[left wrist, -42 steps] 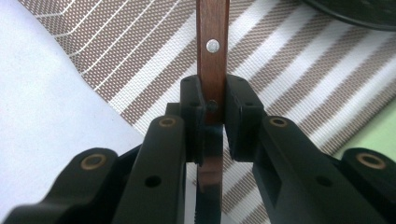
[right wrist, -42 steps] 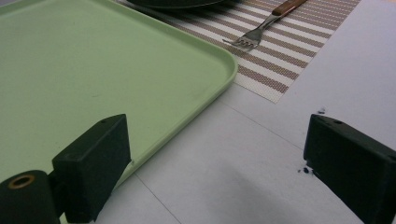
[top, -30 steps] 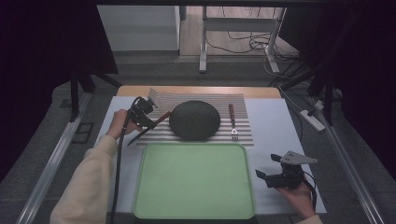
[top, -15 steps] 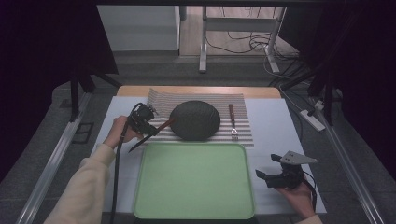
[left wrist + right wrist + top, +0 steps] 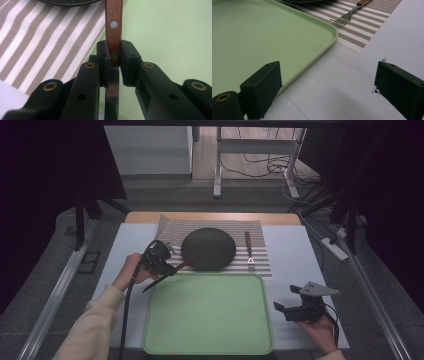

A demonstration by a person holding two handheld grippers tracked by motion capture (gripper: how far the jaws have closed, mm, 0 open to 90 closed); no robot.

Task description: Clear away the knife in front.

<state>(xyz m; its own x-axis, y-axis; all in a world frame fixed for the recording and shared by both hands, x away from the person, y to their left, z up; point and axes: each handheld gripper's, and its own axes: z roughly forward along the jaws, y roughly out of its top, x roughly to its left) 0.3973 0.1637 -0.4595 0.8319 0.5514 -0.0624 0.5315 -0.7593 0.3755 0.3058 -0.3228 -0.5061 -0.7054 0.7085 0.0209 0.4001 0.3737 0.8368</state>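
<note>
Wood-handled and steel-bladed, the knife is the thing in hand: a riveted brown handle and a thin dark blade, with what looks like a serrated edge low in the left gripper view. It sits clamped in the left gripper, whose jaws are closed on the handle right where it meets the blade. In the high view the knife slants above the near left corner of the striped placemat, its handle reaching toward the dark plate and its blade pointing down-left past the far left corner of the green tray.

By my judgement it will handle as a light, stiff piece. The wood should give the pads good friction, while the polished blade would be slippery and could twist in a pinch. The present hold near the junction looks sound, since it keeps the weight close to the jaws; a hold out at the handle's end would let the blade swing. The edge is the hazard, not breakage.

To the right of the plate a fork with a matching handle lies on the placemat, well apart from the knife. On the near right of the white surface, the right gripper rests just beside the tray, its jaws wide open and holding nothing.
</note>
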